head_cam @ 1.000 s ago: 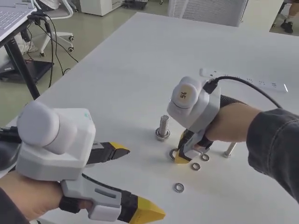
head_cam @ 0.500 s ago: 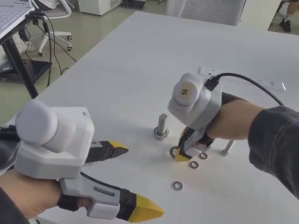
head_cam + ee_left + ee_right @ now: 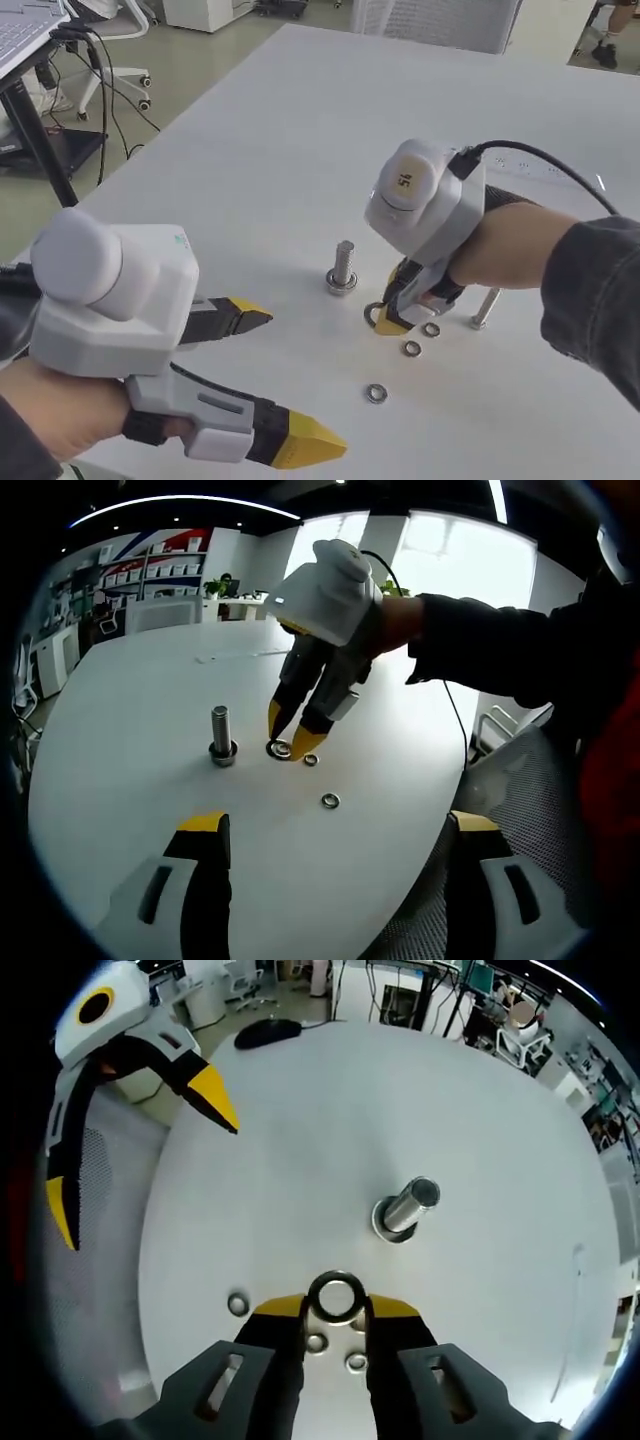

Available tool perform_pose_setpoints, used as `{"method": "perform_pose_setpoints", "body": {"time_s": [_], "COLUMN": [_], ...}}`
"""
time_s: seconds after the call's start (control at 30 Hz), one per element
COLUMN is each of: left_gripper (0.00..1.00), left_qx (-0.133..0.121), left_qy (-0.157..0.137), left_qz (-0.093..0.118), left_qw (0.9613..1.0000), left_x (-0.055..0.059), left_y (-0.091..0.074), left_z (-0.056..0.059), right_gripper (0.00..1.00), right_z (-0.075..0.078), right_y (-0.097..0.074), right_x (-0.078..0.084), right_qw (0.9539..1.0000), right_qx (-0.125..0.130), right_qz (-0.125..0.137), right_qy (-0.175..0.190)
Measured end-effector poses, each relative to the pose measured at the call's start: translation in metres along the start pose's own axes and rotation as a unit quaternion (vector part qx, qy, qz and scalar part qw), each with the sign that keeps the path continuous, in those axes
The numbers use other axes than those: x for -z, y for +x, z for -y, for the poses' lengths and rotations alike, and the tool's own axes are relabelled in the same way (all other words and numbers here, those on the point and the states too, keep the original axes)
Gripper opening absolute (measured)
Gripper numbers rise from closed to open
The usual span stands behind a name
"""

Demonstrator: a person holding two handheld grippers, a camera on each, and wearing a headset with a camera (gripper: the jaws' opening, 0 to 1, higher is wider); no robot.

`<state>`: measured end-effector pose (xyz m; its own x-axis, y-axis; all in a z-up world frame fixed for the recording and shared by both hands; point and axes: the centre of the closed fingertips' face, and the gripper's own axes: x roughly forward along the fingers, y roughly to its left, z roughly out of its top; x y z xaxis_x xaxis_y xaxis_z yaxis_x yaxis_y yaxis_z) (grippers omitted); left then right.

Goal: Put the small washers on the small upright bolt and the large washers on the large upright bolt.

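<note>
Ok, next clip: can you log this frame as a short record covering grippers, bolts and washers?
left gripper: open, holding nothing, off to the near side
right gripper: shut on large washer, low by the table
large bolt: upright, just beyond the held washer
small bolt: standing beside the person's right hand
loose washers: three, lying flat near the right gripper

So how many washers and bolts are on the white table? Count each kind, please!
Large silver metal ring washer: 1
Small silver metal ring washers: 3
Large upright silver metal bolt: 1
Small upright silver metal bolt: 1
Total: 6
The ring at the large bolt's foot is unclear, so it is not counted.
</note>
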<state>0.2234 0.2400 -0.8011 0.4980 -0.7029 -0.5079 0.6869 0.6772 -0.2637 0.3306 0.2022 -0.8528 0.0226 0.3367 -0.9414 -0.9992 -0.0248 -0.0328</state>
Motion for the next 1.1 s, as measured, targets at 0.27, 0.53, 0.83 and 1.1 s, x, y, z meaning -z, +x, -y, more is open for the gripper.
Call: {"method": "perform_pose_setpoints", "body": {"time_s": [0.27,0.53,0.83,1.1], "left_gripper": [0.89,0.89,0.89,0.89], "left_qx": [0.001,0.001,0.000,0.000], "left_qy": [0.001,0.001,0.002,0.002], "left_qz": [0.000,0.002,0.004,0.005], "left_qw": [1.0000,1.0000,1.0000,1.0000], "left_x": [-0.001,-0.001,-0.002,-0.003], "left_y": [0.000,-0.001,-0.002,-0.002], "left_z": [0.001,0.000,0.000,0.000], "right_gripper": [0.23,0.23,0.23,0.23], "right_z": [0.002,0.008,0.014,0.021], "right_y": [-0.011,-0.027,-0.044,-0.058], "right_x": [-0.001,-0.006,-0.016,-0.029], "right_qw": [1.0000,0.9997,0.9991,0.9980], "right_qx": [0.009,0.023,0.034,0.042], "right_qz": [0.002,0.004,0.007,0.003], "right_qy": [-0.003,-0.011,-0.026,-0.047]}}
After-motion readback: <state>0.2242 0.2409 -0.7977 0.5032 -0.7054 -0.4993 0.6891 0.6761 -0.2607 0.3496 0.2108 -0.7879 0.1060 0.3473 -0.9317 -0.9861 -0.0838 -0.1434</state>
